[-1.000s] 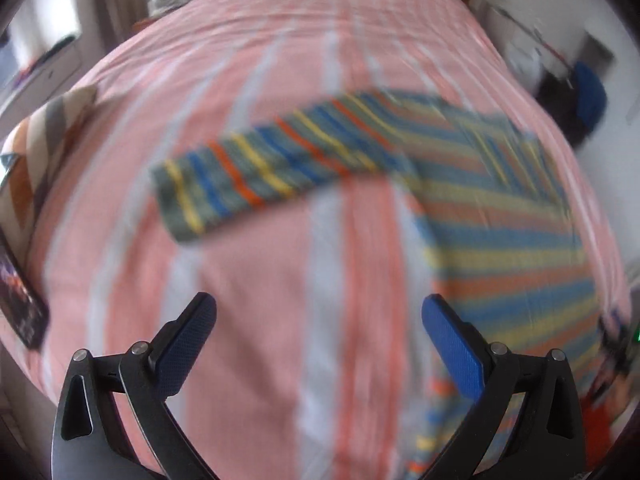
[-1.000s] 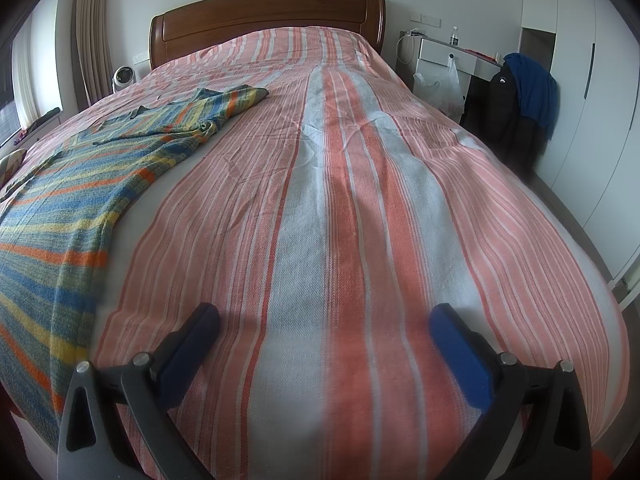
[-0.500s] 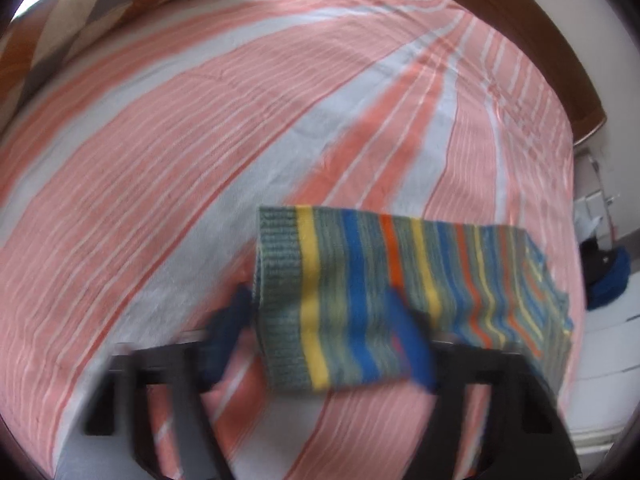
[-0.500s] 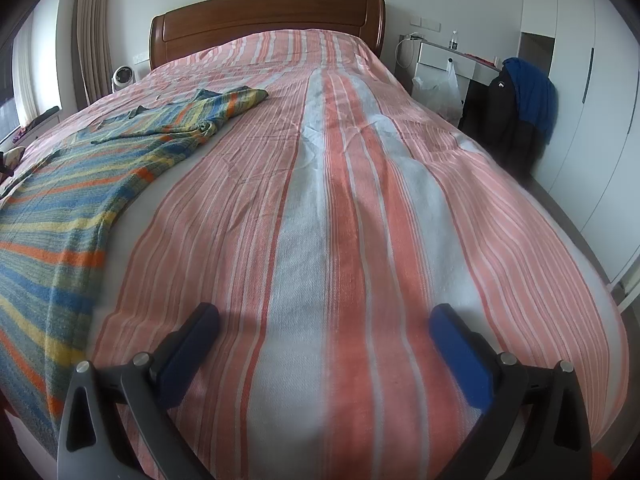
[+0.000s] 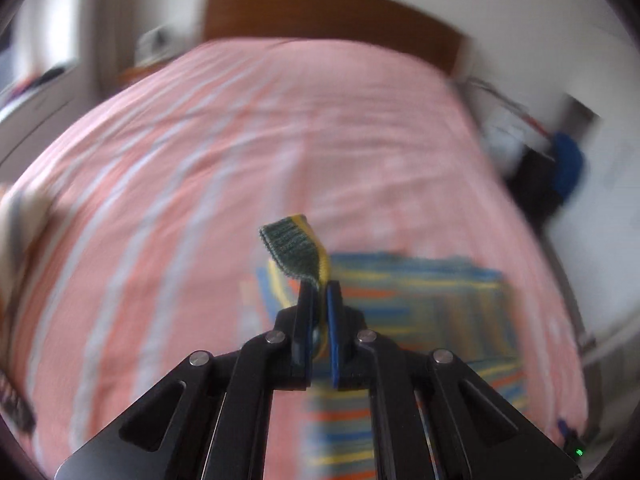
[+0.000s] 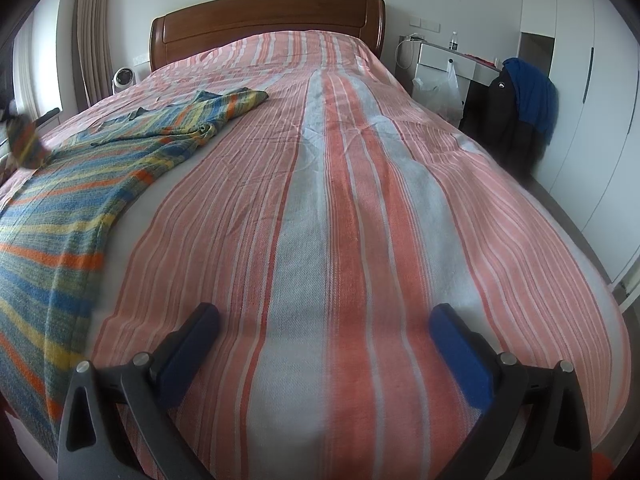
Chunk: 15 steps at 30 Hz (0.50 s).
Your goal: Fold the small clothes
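A striped knit sweater (image 6: pixel 72 200) in blue, yellow, orange and green lies spread on the left side of the bed. In the left wrist view its body (image 5: pixel 420 320) lies below and right of my left gripper (image 5: pixel 319 292), which is shut on the green cuff of the sleeve (image 5: pixel 294 246) and holds it lifted above the bed. My right gripper (image 6: pixel 324 336) is open and empty, low over the bedspread near the foot of the bed, to the right of the sweater. The lifted sleeve shows blurred at the right wrist view's left edge (image 6: pixel 24 140).
The bed has a pink, orange and white striped cover (image 6: pixel 340 180) and a wooden headboard (image 6: pixel 264 20). A white desk (image 6: pixel 448 60), a plastic bag and a chair with dark and blue jackets (image 6: pixel 524 100) stand to the right. A small fan (image 6: pixel 122 80) sits at the left.
My left gripper closed on the sweater's sleeve cuff and lifted it off the bed, swinging its view round. My right gripper has stayed open and still.
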Each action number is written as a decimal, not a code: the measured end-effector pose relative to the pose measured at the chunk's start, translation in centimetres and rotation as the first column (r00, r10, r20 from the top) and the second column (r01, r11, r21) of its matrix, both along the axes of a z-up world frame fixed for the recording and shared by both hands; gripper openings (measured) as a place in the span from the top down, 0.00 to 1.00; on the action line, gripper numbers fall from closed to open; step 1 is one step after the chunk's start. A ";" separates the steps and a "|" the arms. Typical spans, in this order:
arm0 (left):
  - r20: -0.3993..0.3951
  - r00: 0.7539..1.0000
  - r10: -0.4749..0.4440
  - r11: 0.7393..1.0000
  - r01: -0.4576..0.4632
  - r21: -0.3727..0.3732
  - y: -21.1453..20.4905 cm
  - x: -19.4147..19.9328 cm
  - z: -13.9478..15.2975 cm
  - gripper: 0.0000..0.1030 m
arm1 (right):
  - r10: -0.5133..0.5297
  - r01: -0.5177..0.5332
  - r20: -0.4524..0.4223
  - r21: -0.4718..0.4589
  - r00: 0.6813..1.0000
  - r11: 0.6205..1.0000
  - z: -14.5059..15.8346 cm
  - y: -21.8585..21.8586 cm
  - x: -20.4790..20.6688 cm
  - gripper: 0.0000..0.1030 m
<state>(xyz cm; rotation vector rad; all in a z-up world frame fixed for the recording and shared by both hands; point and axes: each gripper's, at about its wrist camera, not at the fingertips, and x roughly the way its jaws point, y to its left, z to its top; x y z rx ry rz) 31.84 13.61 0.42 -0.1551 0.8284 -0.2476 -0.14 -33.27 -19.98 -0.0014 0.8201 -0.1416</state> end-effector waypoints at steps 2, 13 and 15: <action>0.015 0.997 -0.081 0.996 0.082 -0.018 -4.3 0.7 0.8 0.96 | 0.000 0.000 0.001 0.000 1.000 1.000 0.0 0.0 0.0 0.00; -0.177 0.981 -0.084 0.995 0.074 -0.059 -10.1 3.5 -7.2 0.35 | 0.003 -0.003 0.002 0.001 1.000 1.000 0.0 0.1 -0.1 0.00; -0.184 0.983 -0.020 0.999 0.011 -0.049 -7.2 3.8 -7.4 0.35 | 0.006 -0.006 0.003 0.002 1.000 1.000 0.0 0.0 0.1 0.00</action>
